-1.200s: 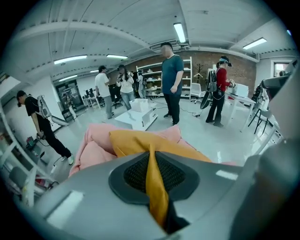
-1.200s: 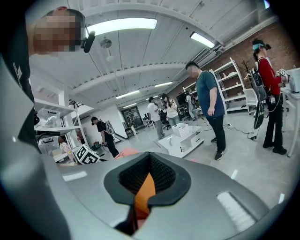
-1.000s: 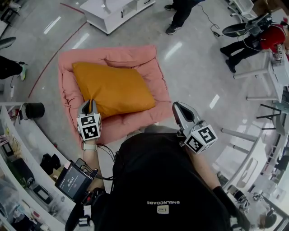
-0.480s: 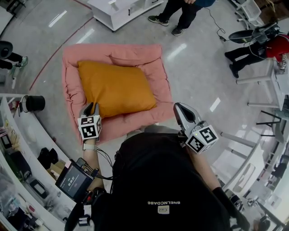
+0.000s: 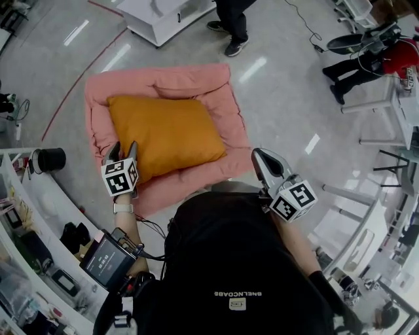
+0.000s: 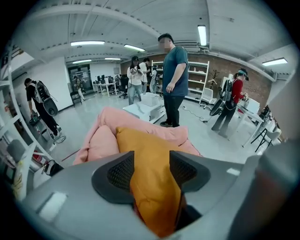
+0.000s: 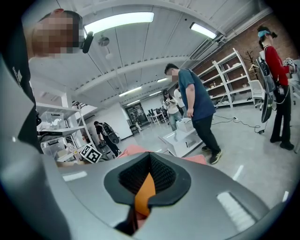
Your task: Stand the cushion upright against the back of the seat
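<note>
Well, cushion (image 5: pixel 167 131) flat — on seat (image 5: pixel 196 80) (pink)

We note orange square fabric cushion (image 5: pixel 167 134) flat on pink padded floor seat (image 5: pixel 229 111); white low cabinet (image 5: pixel 157 19) behind seat; black round bin (image 5: pixel 49 159) left of seat.

The orange cushion (image 5: pixel 167 134) lies flat on the pink seat (image 5: pixel 226 111), upper left of centre. The left gripper (image 5: pixel 123 148) is at the cushion's lower left corner, its jaws opening with the cushion's edge between them. The right gripper (image 5: pixel 260 154) hangs right of centre, just off the seat's lower right corner. A white cabinet (image 5: pixel 157 19) stands at the top edge.
</note>
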